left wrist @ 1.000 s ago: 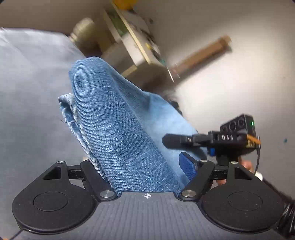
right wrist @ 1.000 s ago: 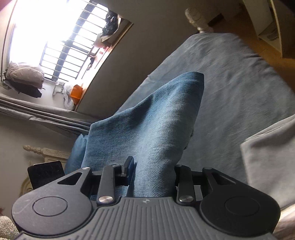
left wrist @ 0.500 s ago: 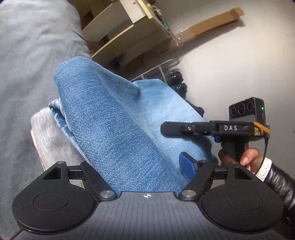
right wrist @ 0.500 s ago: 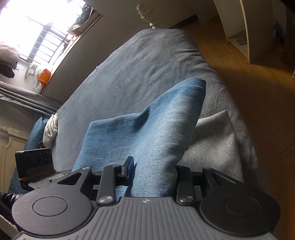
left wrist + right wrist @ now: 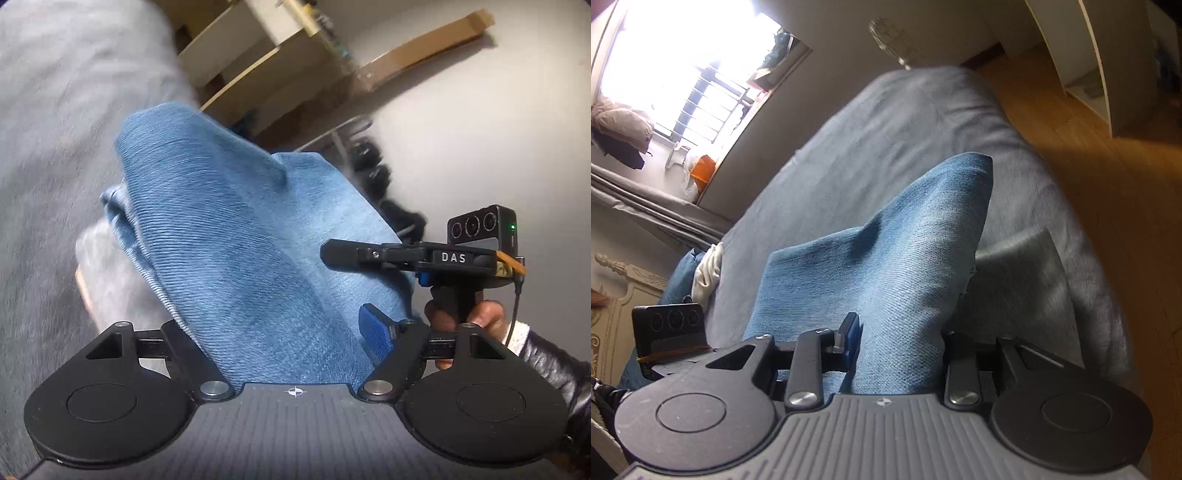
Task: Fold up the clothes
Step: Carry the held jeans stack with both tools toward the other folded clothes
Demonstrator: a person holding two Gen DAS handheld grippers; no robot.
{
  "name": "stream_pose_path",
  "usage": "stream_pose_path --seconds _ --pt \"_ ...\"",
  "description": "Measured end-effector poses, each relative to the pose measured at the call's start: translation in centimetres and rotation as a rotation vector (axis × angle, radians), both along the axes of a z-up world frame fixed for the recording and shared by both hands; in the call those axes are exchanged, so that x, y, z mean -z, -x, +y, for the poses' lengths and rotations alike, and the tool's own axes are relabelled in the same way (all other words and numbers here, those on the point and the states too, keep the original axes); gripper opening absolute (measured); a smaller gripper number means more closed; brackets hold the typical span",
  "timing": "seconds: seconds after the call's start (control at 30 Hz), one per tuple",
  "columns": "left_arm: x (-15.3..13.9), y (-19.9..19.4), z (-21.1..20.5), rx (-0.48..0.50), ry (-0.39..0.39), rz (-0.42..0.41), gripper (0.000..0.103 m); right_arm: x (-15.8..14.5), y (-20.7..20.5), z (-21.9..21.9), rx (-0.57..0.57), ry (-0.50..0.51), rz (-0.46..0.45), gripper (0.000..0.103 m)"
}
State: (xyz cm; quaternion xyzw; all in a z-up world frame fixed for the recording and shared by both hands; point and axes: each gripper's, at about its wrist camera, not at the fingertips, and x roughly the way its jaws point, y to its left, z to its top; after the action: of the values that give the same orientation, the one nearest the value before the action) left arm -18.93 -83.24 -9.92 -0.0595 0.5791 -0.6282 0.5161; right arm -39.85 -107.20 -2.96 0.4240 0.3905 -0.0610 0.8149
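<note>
The blue denim garment (image 5: 251,258) runs up from between both grippers' jaws, above the grey bed (image 5: 886,122). The left gripper (image 5: 291,343) and the right gripper (image 5: 897,343) each clench a fold of it.

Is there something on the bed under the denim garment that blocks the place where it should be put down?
Yes. A folded grey cloth lies on the grey bed cover directly beneath the denim garment, which both hand-held grippers hold. Whether that is the intended spot cannot be told.
</note>
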Motion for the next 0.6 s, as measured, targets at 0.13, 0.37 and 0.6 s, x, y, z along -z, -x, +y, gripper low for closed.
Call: stream_pose_path --seconds 0.13,0.37,0.6 --pt "0.5 0.7 0.5 0.015 0.001 -0.023 0.075 1.1 0.8 0.0 0.0 -0.016 -0.013 0.033" --pt "-1.8 1.9 2.3 0.046 0.047 -0.049 0.075 3.1 2.1 0.1 0.001 -0.045 -0.037 0.033" --pt "1.2 1.7 1.8 0.062 -0.022 -0.025 0.074 5.4 3.1 -0.4 0.021 -0.08 0.012 0.036"
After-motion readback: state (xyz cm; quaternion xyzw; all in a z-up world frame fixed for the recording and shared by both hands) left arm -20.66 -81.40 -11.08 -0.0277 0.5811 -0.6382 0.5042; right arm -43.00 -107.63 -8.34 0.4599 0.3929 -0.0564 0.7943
